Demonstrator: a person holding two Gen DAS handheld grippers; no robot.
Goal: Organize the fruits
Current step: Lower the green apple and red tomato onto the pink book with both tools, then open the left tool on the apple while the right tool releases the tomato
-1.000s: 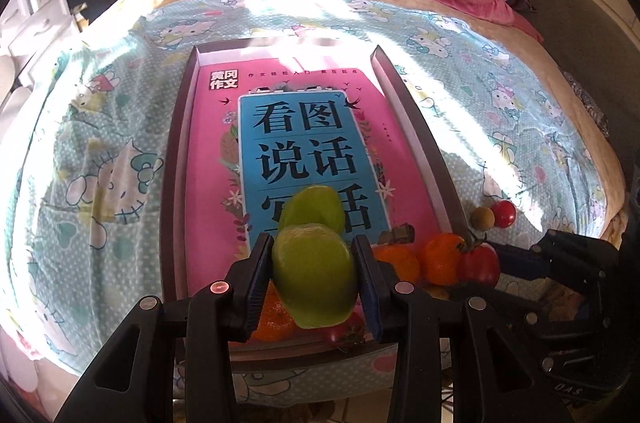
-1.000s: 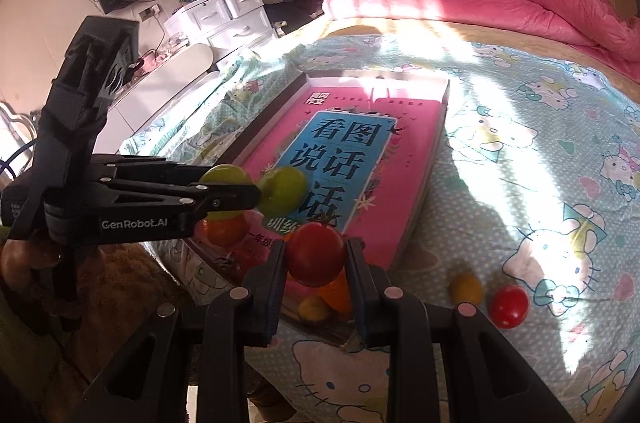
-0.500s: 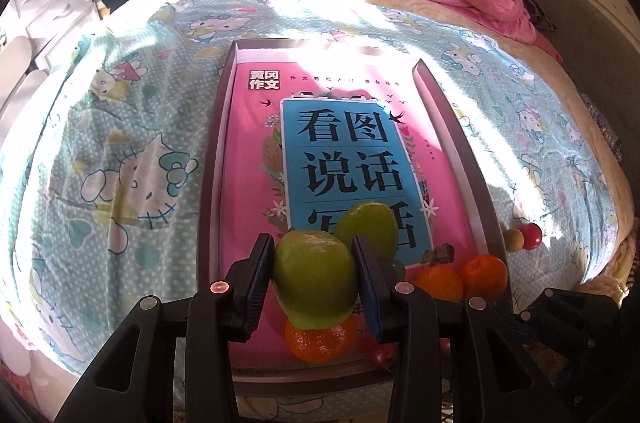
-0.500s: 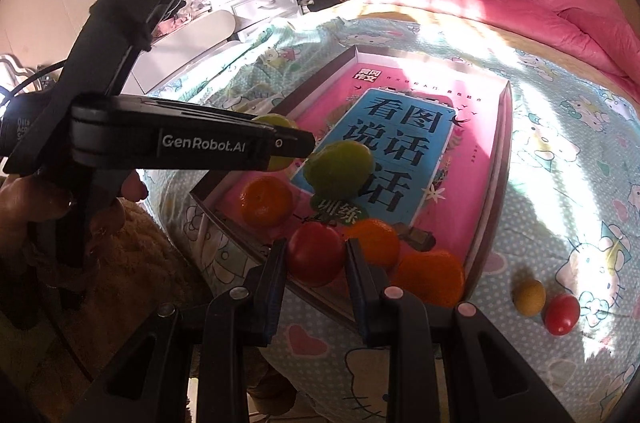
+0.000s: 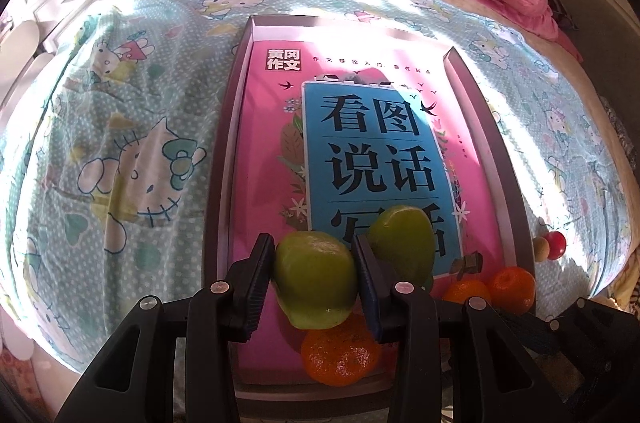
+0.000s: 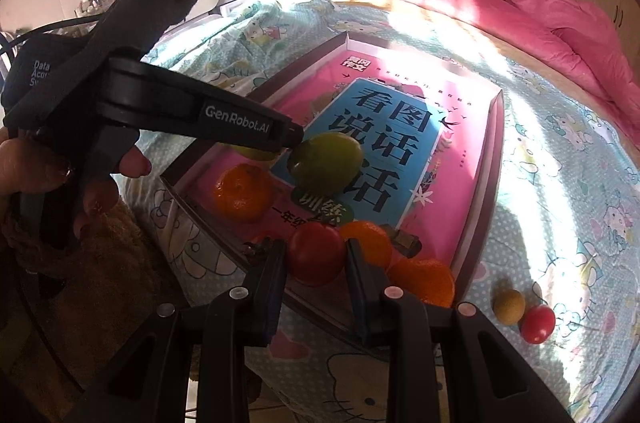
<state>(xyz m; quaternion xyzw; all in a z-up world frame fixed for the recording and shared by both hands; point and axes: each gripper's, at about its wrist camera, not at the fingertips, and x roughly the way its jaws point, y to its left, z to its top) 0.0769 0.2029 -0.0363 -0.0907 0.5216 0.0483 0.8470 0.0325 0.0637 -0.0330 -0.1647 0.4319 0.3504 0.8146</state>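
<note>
Over the tray's (image 5: 216, 183) near end, left claw (image 5: 315, 277) clamps a green fruit (image 5: 316, 279); right claw (image 6: 316, 259) clamps a red fruit (image 6: 316, 253). Advised: lower each onto bare book cover (image 5: 272, 143) beside its like before parting. Bed (image 5: 120, 143), sunlit bedroom.

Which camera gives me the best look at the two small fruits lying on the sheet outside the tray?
The right wrist view: the small yellowish fruit and small red fruit lie in the open on the bedsheet, beside the tray. In the left wrist view they show only tiny at the tray's right edge, squeezed by fisheye distortion.
</note>
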